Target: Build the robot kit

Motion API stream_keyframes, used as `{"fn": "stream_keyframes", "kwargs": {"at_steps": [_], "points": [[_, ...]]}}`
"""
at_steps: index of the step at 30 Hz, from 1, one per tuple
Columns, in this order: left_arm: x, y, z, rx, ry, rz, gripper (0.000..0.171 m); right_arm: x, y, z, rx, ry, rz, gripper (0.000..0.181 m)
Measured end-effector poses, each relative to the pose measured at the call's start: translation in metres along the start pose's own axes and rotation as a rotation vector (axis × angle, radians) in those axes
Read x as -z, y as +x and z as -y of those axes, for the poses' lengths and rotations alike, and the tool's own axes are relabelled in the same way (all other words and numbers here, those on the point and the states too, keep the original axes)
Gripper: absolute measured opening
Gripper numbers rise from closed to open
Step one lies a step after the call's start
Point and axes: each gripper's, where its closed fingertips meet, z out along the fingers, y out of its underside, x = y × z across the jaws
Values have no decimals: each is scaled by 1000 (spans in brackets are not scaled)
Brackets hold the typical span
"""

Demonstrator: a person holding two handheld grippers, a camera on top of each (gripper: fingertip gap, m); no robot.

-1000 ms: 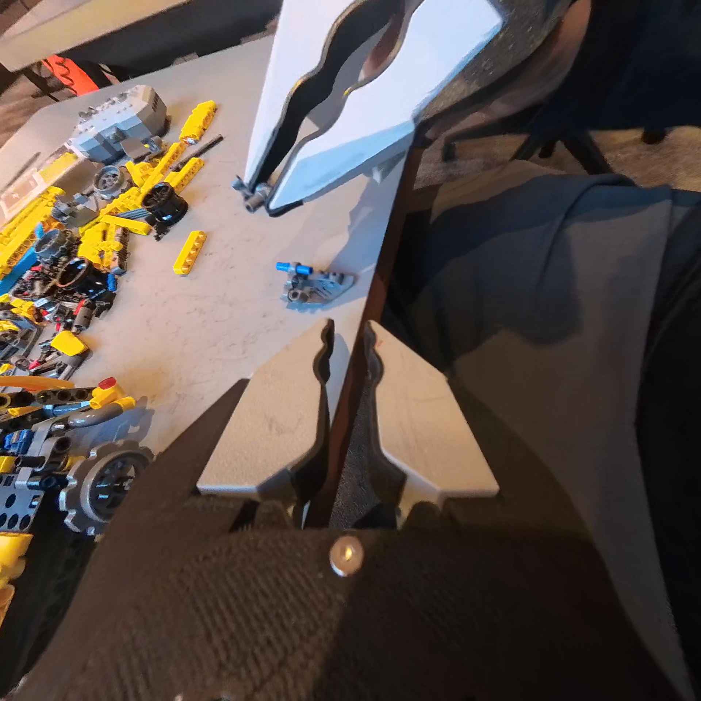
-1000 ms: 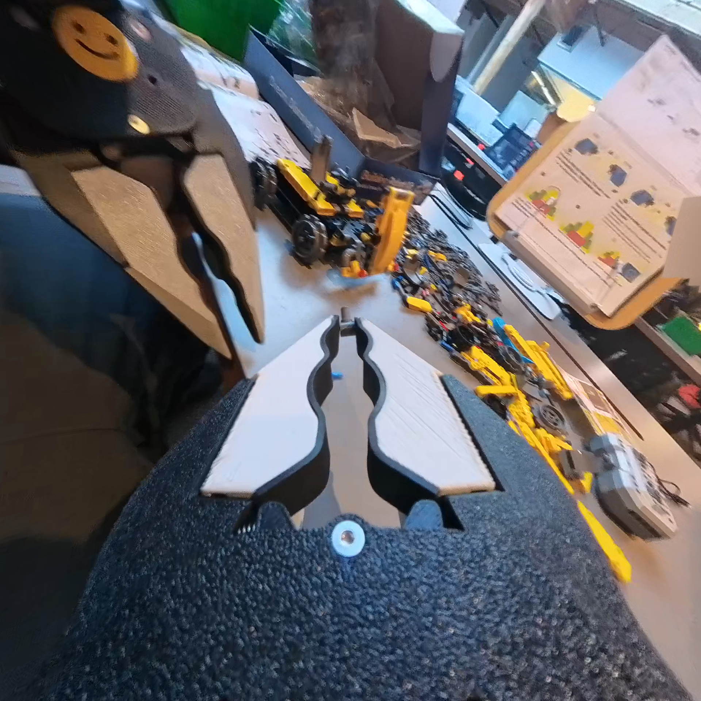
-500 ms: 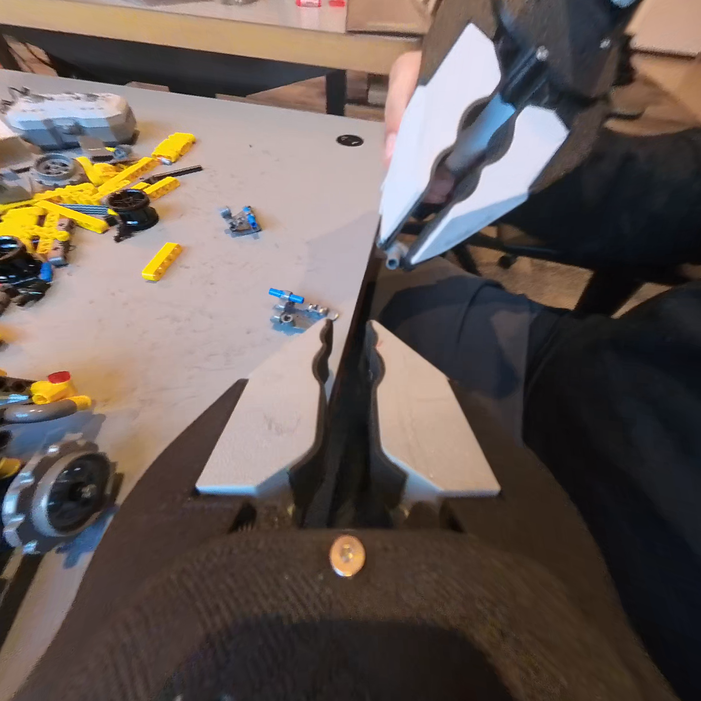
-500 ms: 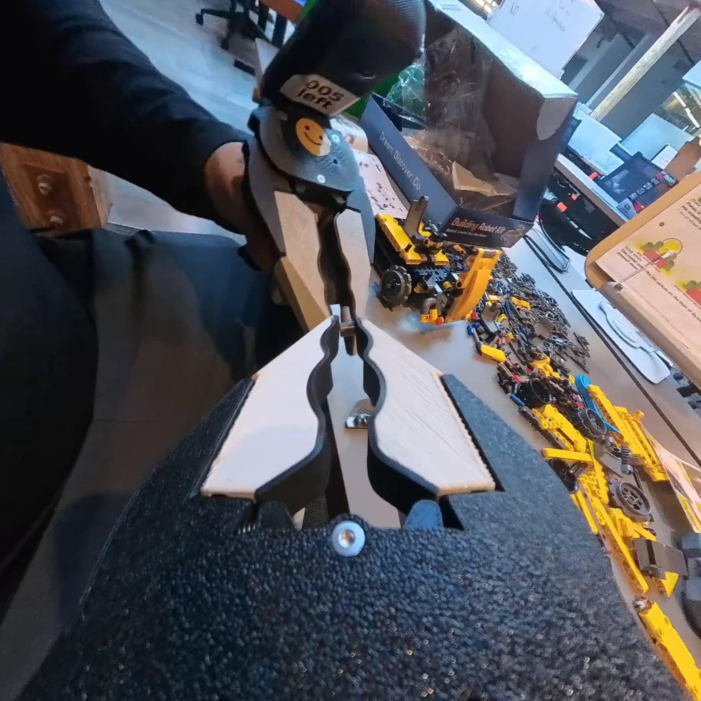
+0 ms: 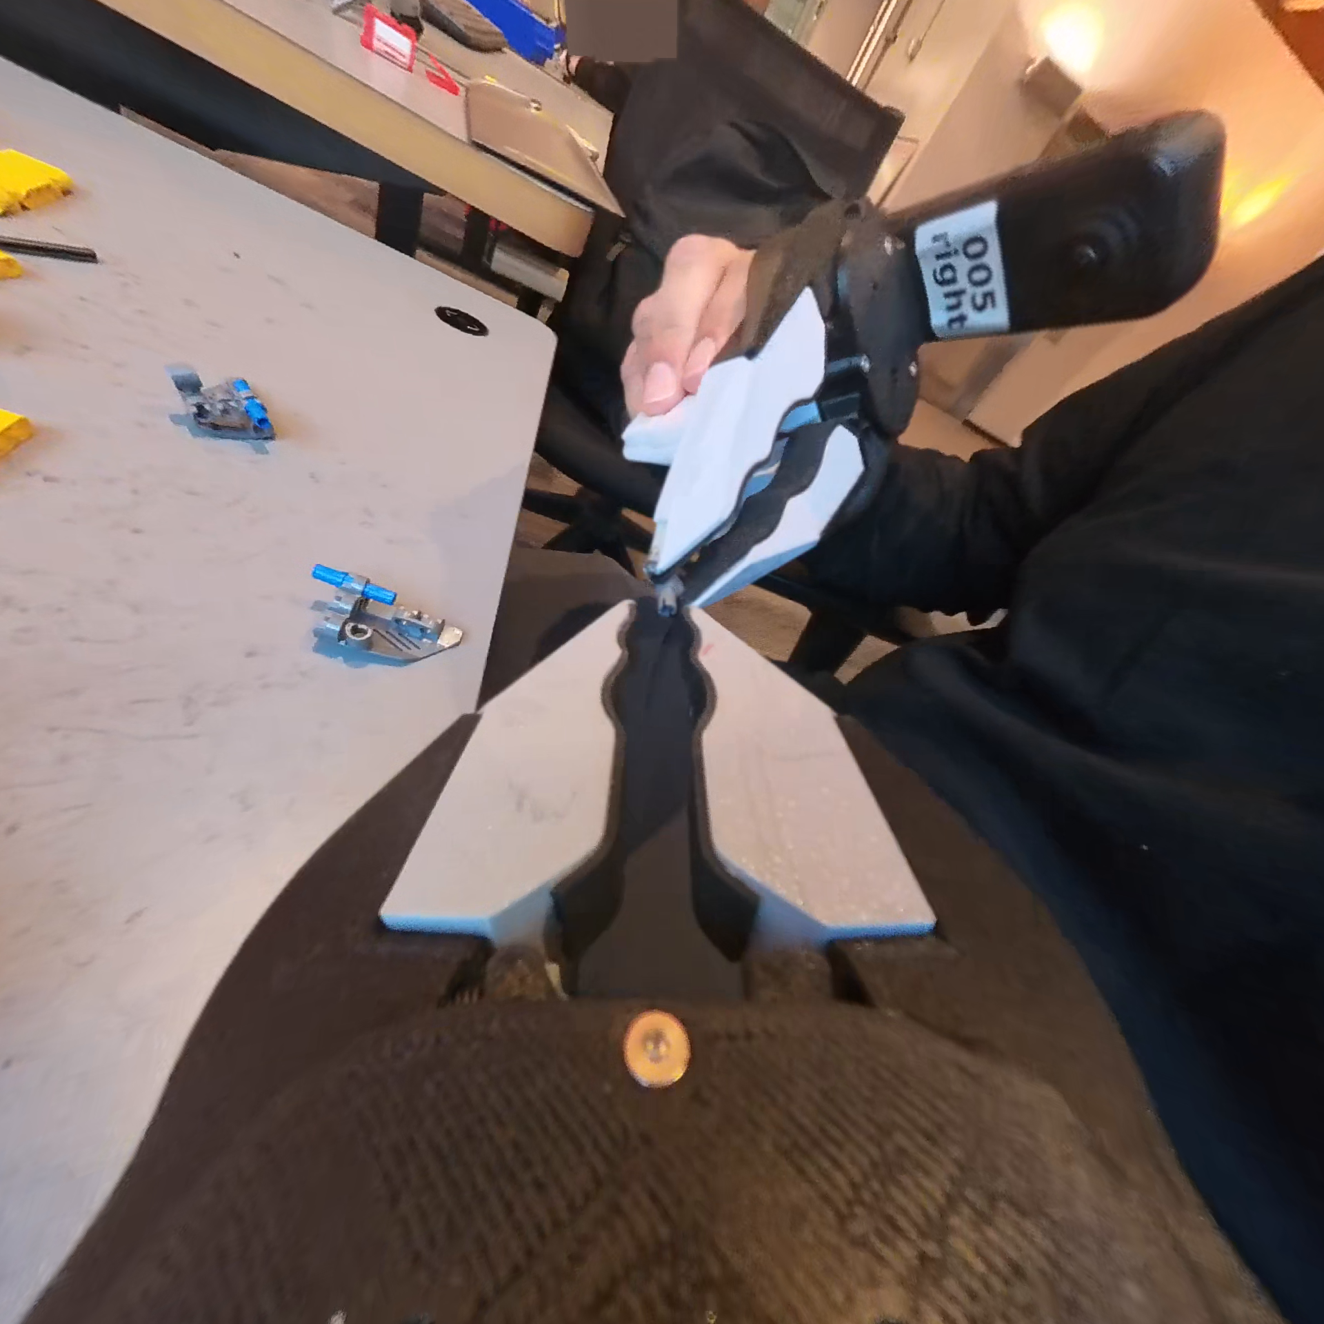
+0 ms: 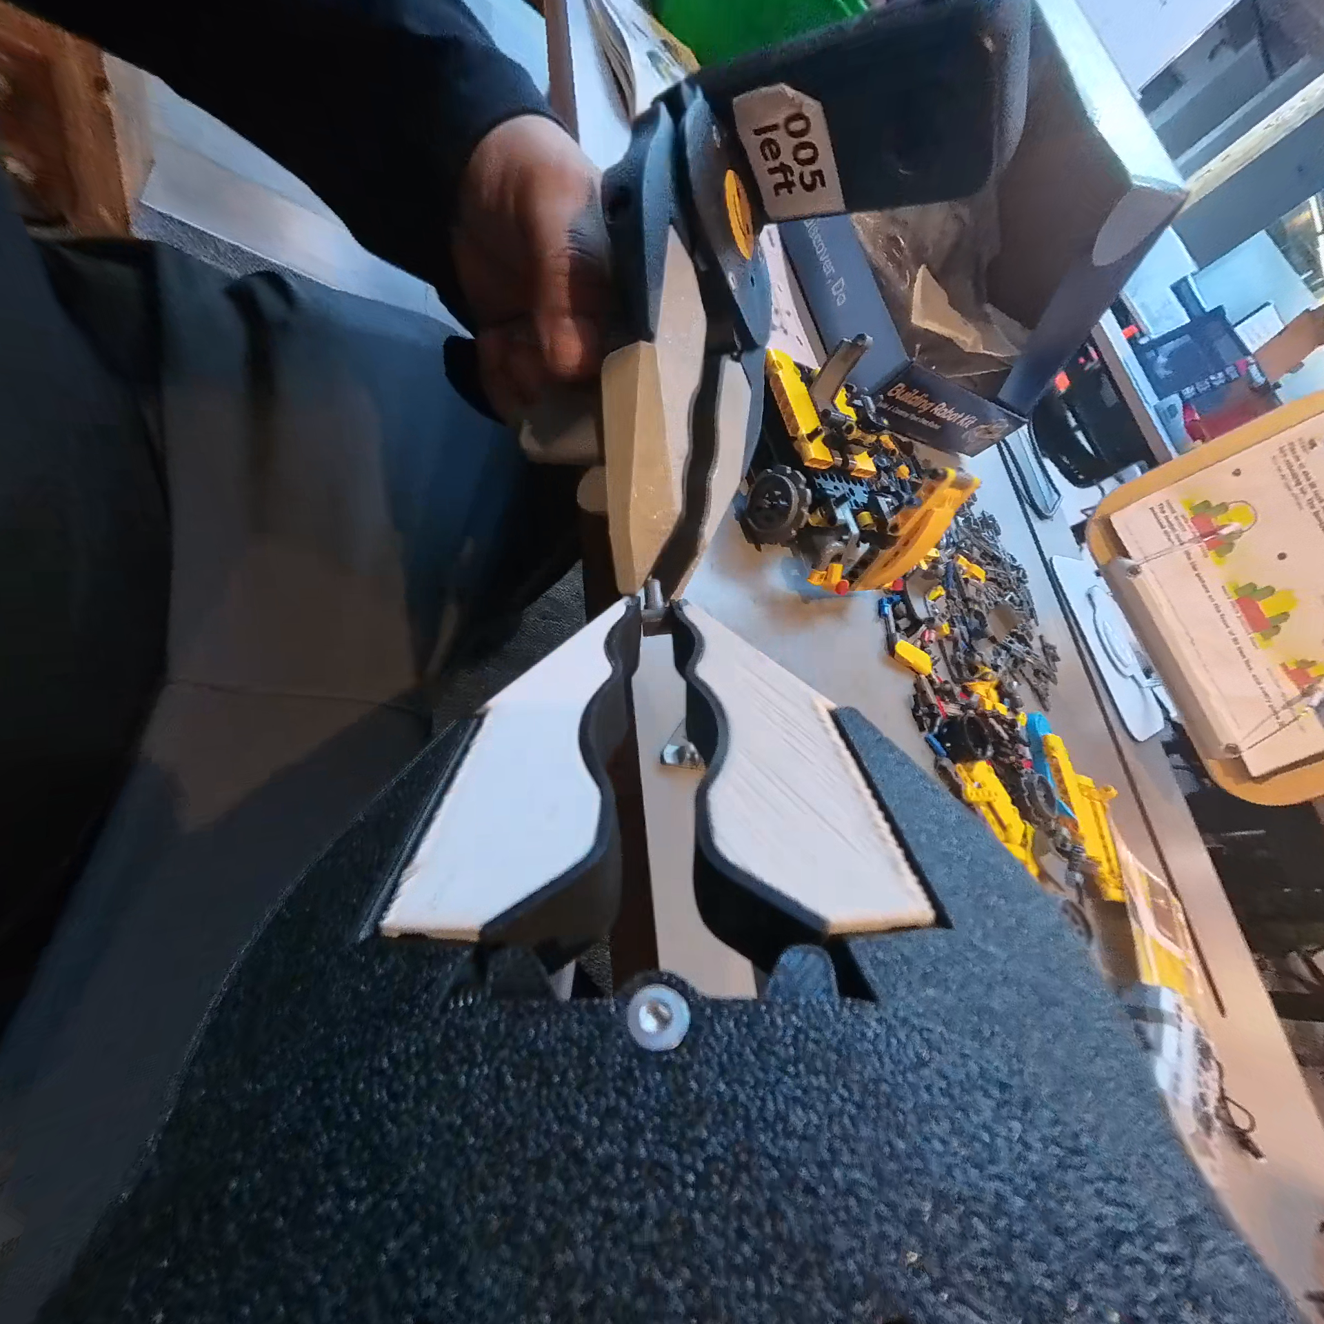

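Observation:
My right gripper (image 6: 655,607) is shut on a small grey pin (image 6: 653,600), held off the table's near edge above a person's lap. It also shows in the left wrist view (image 5: 670,573), coming down from the upper right in a hand. My left gripper (image 5: 660,609) meets it tip to tip, and the pin's free end (image 5: 666,598) sits between its tips. Its jaws stand a narrow gap apart, wider than the pin. In the right wrist view the left gripper (image 6: 648,591) points down onto the pin, seen edge-on.
On the grey table (image 5: 215,788) lie a grey piece with a blue pin (image 5: 383,627) near the edge and a smaller grey-blue piece (image 5: 222,412). A yellow-black vehicle model (image 6: 852,487), a pile of loose parts (image 6: 974,688), a dark box (image 6: 953,301) and an instruction booklet (image 6: 1232,573) lie farther off. The tips of both grippers are at nearly the same place.
Both grippers have swung off the table over the lap and come together. The right gripper's pin now reaches between the left gripper's tips. The left jaws' gap looks unchanged.

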Motion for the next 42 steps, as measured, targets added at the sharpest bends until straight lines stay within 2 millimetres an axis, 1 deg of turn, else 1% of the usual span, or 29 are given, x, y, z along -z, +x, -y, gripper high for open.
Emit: {"fn": "stream_keyframes", "kwargs": {"at_steps": [1, 6, 8, 10, 13, 16, 18, 23, 25, 27, 31, 33, 36, 40, 42], "points": [[1, 1, 0, 10, 1, -12, 6, -1, 0, 0, 15, -7, -7, 8], [3, 2, 0, 52, 1, -39, 6, -3, 0, 2, 82, -33, -32, 8], [2, 5, 0, 83, 10, -73, 11, -3, -3, 4, 106, -39, -20, 8], [1, 8, 0, 108, 7, -102, 10, -5, -4, 4, 115, -41, -19, 8], [2, 4, 1, 74, 10, -66, 7, -6, -2, 2, 100, -39, -35, 8], [4, 4, 3, 59, 20, -61, 5, -5, 1, 3, 40, -2, -45, 9], [4, 3, 5, 33, 34, -48, 3, -3, 4, 4, -35, 34, -42, 11], [8, 4, 15, -82, 90, -6, 3, 8, 14, 9, -301, 195, -12, 13], [10, 7, 20, -164, 120, 16, 3, 13, 15, 14, -446, 279, 58, 14], [10, 12, 24, -241, 141, 25, 3, 17, 13, 20, -536, 343, 121, 15], [11, 25, 30, -368, 203, 16, 3, 20, 13, 27, -605, 396, 171, 15], [11, 24, 30, -420, 209, 47, 3, 21, 13, 31, -634, 424, 197, 15], [7, 25, 27, -436, 194, 49, 3, 21, 13, 34, -631, 432, 193, 14], [7, 27, 28, -464, 209, 57, 3, 17, 11, 33, -614, 409, 190, 14], [7, 26, 28, -468, 211, 64, 3, 17, 11, 33, -609, 410, 186, 10]]}}
